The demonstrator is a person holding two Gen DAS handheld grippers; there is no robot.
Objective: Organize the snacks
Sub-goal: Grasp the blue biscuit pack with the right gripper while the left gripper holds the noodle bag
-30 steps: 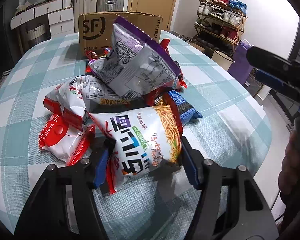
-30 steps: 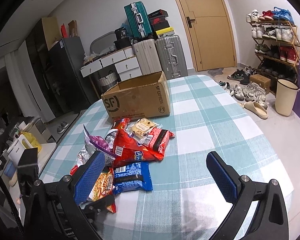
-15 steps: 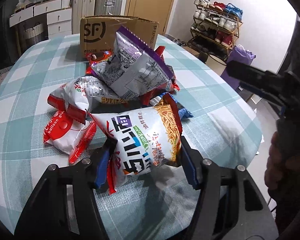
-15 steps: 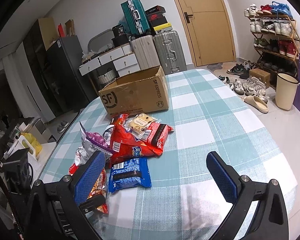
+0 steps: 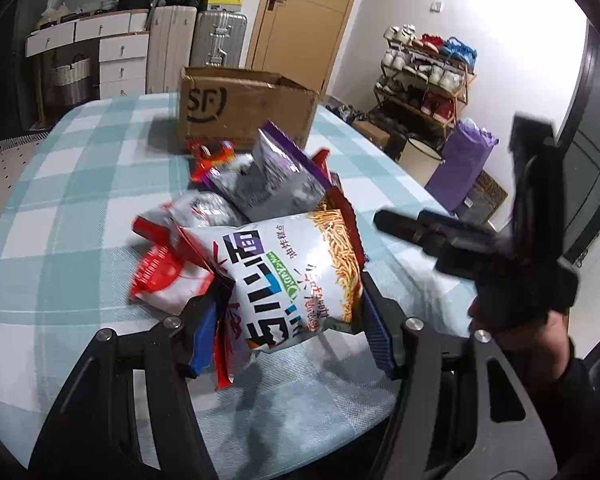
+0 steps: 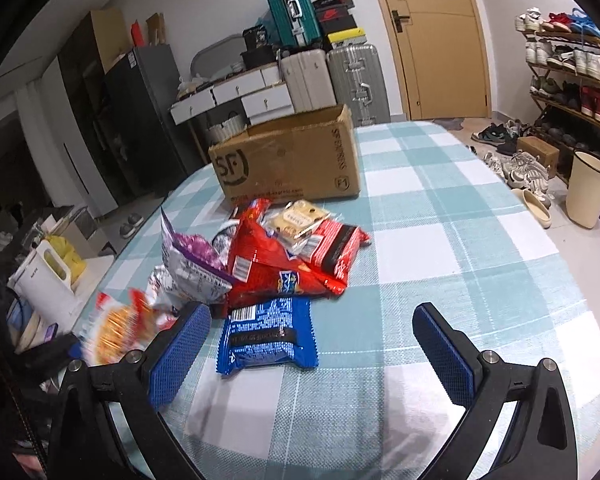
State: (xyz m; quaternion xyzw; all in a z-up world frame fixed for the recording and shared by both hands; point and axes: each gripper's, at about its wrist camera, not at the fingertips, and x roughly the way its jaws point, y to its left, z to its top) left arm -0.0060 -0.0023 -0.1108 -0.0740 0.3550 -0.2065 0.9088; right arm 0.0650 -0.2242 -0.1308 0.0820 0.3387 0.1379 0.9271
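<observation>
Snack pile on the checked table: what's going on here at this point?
A person is sorting snacks with two hand-held grippers. The left hand-held gripper is clamped on a white noodle-snack bag, holding it above the checked tablecloth. The right hand-held gripper is open and empty, hovering over the blue packet at the near edge of the pile. The cardboard box stands open behind the remaining snacks, which lie heaped on the cloth in front of it.

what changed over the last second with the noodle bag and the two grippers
The left gripper, shut on the noodle snack bag, has lifted it off the pile. The right gripper, jaws open and empty, has come down toward the blue packet. The cardboard box and the other snacks stayed put.
</observation>
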